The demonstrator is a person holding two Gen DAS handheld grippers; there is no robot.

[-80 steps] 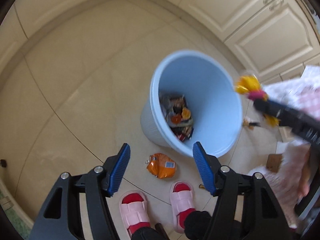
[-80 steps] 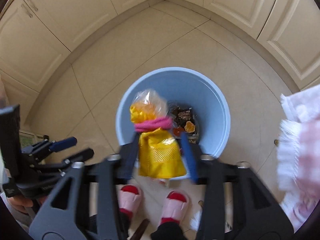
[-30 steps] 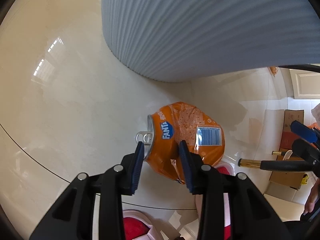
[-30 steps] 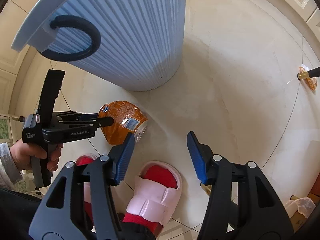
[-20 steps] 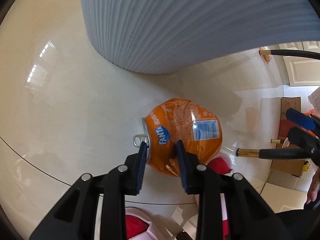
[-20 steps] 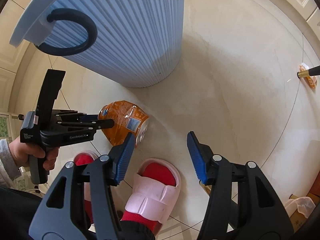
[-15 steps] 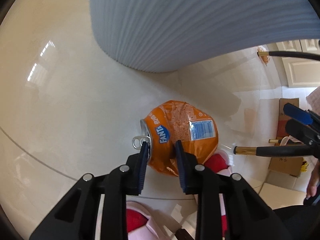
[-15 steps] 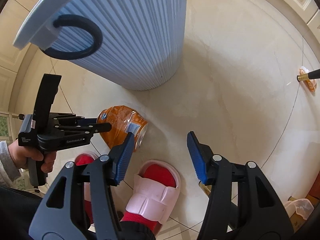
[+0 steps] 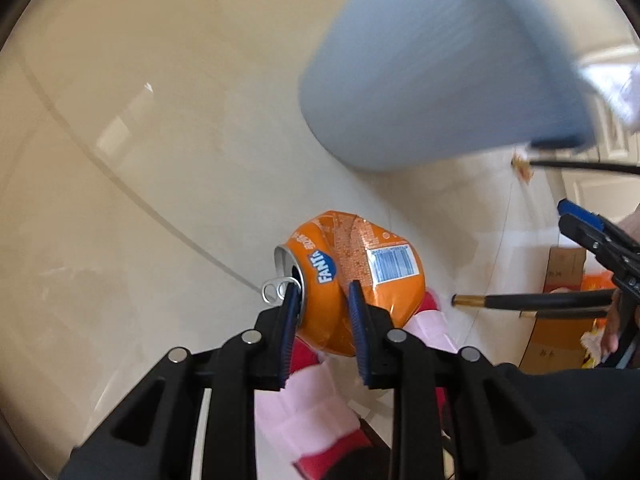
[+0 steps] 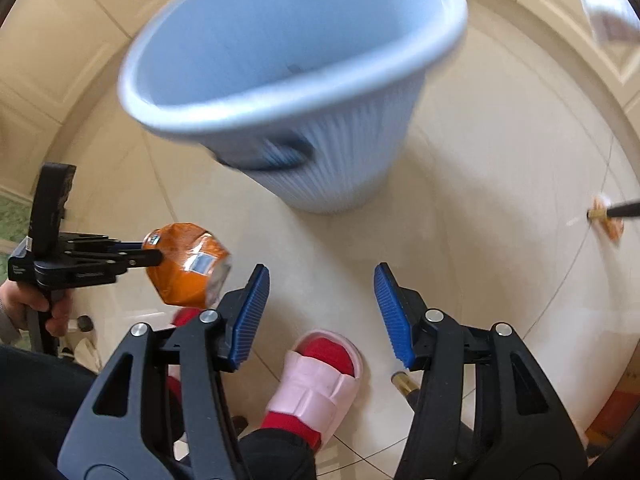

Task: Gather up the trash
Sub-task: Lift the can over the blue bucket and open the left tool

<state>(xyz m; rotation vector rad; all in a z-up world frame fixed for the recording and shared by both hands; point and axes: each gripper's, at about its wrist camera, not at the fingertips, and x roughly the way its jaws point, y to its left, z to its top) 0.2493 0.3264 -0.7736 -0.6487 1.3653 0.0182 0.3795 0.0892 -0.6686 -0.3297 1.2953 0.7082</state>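
Note:
A crushed orange Fanta can [image 9: 352,276] hangs off the floor between the blue pads of my left gripper [image 9: 322,300]. The jaws are still closing, and they pinch the can near its top rim. In the right wrist view the can [image 10: 180,268] shows at the left, clamped in the left gripper [image 10: 136,256], below and left of the pale blue ribbed bin [image 10: 348,152]. That bin [image 9: 432,92] stands blurred at the upper right of the left wrist view. My right gripper [image 10: 320,312] stands open over bare tile with nothing between its fingers.
The person's feet in pink slippers and red socks [image 10: 320,372] are just below both grippers. A small orange scrap [image 10: 608,224] lies on the floor at the far right. A cardboard box [image 9: 560,280] sits at the right. Cream cabinets [image 10: 48,40] line the walls.
My left gripper closed on the can and lifted it off the floor. Both grippers rose, so the bin's rim and inside now show in the right wrist view.

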